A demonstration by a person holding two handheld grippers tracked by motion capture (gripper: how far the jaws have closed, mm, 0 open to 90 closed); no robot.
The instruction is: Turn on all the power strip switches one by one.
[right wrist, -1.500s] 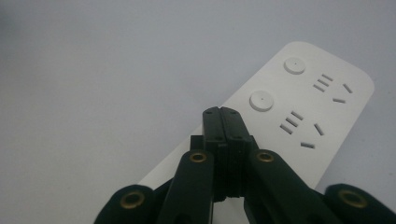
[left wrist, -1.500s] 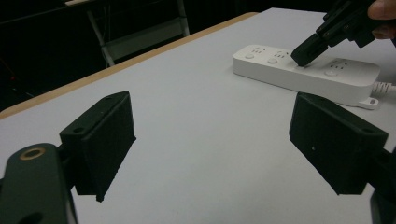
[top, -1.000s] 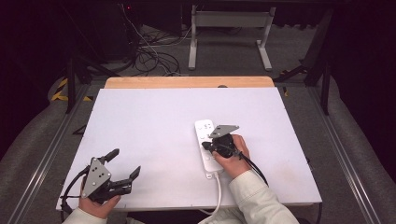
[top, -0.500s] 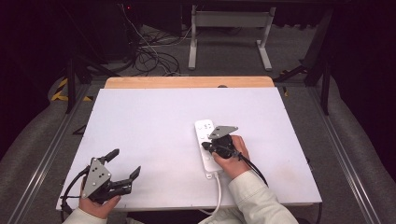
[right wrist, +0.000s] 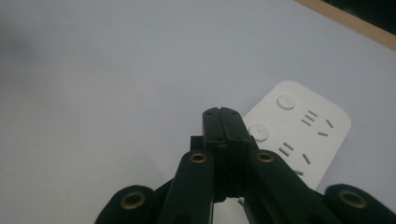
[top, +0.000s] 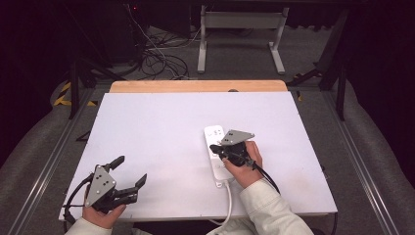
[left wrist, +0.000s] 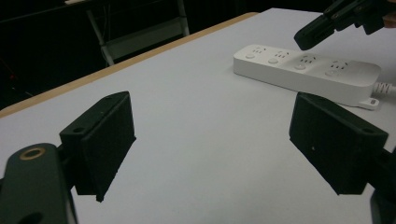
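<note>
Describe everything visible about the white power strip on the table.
The white plastic power strip is a long, flat, round-cornered bar lying face up on the white table, right of centre. Its top shows socket slots, each with a round button beside it. A white ribbed cable leaves its near end. The right gripper, fingers together, hovers above it; contact cannot be told.

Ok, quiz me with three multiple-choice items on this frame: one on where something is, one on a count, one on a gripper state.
1. Where is the right gripper?
A. over the white power strip
B. at the table's far left corner
C. off the table

2. How many round switch buttons does the left gripper view show on the strip?
A. one
B. four
C. seven

3. How do the left gripper's jaws stand?
A. shut
B. shut on the cord
C. open, holding nothing

Answers: 1 A, its tips hang above the strip in the high view; 2 B, four buttons in a row; 3 C, wide gap with bare table between.
</note>
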